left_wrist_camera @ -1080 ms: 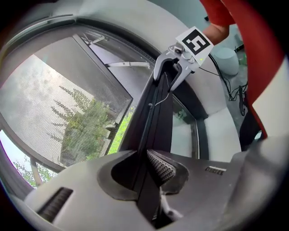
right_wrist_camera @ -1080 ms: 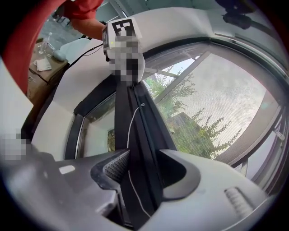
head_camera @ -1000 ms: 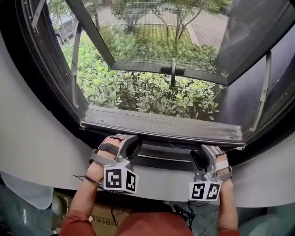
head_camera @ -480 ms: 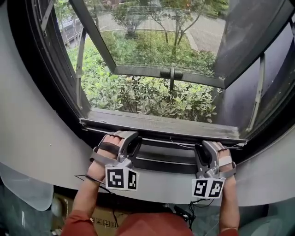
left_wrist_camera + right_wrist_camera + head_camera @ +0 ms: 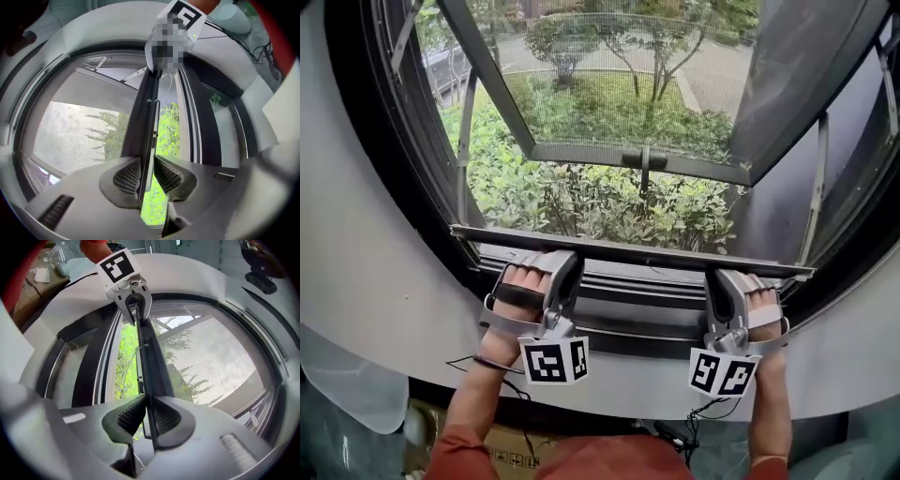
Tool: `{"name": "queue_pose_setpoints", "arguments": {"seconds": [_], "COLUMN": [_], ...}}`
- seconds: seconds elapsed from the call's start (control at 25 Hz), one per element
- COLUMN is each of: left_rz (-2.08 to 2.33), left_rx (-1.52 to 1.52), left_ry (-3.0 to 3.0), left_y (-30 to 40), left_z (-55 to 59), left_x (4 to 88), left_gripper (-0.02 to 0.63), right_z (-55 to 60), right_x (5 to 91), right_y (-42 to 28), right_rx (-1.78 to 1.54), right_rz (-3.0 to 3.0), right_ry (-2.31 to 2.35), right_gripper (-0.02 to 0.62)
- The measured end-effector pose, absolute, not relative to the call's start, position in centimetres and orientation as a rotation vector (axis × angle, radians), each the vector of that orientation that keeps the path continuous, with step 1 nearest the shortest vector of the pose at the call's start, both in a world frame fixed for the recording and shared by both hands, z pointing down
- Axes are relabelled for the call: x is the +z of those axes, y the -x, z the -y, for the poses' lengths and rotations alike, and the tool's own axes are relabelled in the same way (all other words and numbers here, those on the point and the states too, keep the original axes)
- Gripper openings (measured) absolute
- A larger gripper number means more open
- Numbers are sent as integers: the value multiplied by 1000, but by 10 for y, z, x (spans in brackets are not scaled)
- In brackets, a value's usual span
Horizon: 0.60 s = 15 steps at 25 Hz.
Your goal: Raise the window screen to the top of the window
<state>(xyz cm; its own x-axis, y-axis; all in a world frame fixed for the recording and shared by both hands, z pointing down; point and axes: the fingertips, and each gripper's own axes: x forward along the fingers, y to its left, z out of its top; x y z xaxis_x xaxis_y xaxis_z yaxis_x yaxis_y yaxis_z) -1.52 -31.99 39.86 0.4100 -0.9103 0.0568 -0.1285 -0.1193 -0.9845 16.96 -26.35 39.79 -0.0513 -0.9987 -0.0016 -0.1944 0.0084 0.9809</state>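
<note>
The window screen's bottom rail [image 5: 637, 253] runs level across the window opening, with its grey mesh [image 5: 84, 131] above it. My left gripper [image 5: 551, 265] holds the rail near its left end. In the left gripper view the thin rail [image 5: 151, 126] passes between the ribbed pads [image 5: 129, 177] as the jaws close on it. My right gripper [image 5: 739, 279] holds the rail near its right end. Its jaws are closing too, and the rail [image 5: 143, 362] is pinched between its pads [image 5: 132, 414]. Each gripper view shows the other gripper at the rail's far end.
Outside, the glass sash [image 5: 628, 155] stands swung outward over green shrubs. Dark sill tracks [image 5: 637, 319] lie below the rail. The white curved wall [image 5: 384, 281] frames the window. Cables [image 5: 694, 427] and a cardboard box [image 5: 506, 441] sit below the sill.
The rail has risen in the window, and both grippers have gone up with it. More of the sill tracks shows beneath the rail.
</note>
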Motion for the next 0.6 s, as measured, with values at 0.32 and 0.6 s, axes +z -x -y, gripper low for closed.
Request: {"name": "queue_pose_setpoints", "arguments": {"seconds": [0.32,0.6], "left_rz": [-1028,-1067], "left_rx": [-850,-823], "left_ry": [1420,1305], "left_y": [15,14], "left_z": [320,324], "left_x": [354,303], "left_gripper": [66,64], "right_z": [266,271], "right_x": [357,306], "right_y": [-170,-172], "right_rx": [-1199,-1266], "right_rz": [1221,1104], "right_ry": [-1358,-1381], "right_gripper": [58,60]}}
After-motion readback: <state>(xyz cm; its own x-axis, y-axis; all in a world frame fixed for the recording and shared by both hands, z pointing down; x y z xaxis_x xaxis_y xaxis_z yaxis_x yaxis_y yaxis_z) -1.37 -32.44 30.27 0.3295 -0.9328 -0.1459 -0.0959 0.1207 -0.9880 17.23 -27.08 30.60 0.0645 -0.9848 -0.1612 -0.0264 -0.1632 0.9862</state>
